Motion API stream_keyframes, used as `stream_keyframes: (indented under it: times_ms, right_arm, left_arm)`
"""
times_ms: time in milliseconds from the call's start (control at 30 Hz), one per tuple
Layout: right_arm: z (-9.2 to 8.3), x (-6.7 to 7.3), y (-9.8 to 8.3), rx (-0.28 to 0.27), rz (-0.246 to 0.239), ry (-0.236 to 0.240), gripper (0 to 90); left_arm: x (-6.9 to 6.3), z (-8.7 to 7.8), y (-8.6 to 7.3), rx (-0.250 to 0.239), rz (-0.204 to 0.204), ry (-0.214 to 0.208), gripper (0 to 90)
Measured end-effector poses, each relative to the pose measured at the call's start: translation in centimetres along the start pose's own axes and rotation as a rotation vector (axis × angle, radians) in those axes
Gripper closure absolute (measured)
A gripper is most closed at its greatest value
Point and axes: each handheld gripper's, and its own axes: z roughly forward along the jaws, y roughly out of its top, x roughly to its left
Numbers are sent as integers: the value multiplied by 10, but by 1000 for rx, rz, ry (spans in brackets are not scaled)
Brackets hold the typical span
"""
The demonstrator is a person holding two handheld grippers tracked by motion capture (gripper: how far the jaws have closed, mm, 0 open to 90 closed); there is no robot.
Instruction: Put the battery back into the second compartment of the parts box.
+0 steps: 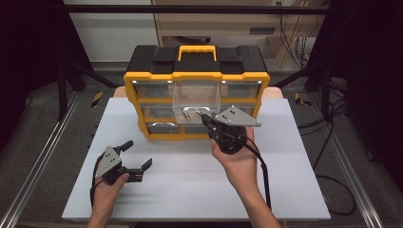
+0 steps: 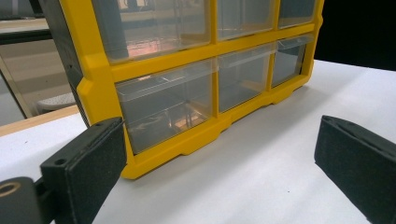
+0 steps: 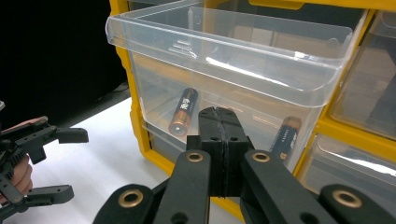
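Black right gripper (image 3: 218,122) jaws shut, against the clear drawer (image 3: 224,60).

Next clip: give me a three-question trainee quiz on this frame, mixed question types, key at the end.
1. True or false: the right gripper has its jaws closed.
2. How many batteries lie in the pulled-out clear drawer?
3. The left gripper is: A) open over the white table, B) inside a drawer, C) on the organizer's handle.

Key: 1 true; 2 two; 3 A.
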Motion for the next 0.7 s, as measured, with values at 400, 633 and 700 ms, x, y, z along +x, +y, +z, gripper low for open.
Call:
stream_keyframes:
  times_ms: [400,633,700]
  right_arm:
    - [1,-1,1,1,2,0,900]
    - [1,-1,1,1,4,2,900]
    - [1,-1,2,1,4,4,900]
  left_arm:
    - [0,0,0,2,1,-1,20]
    - [0,0,0,3,1,-1,20]
    - [0,0,0,5,2,-1,20]
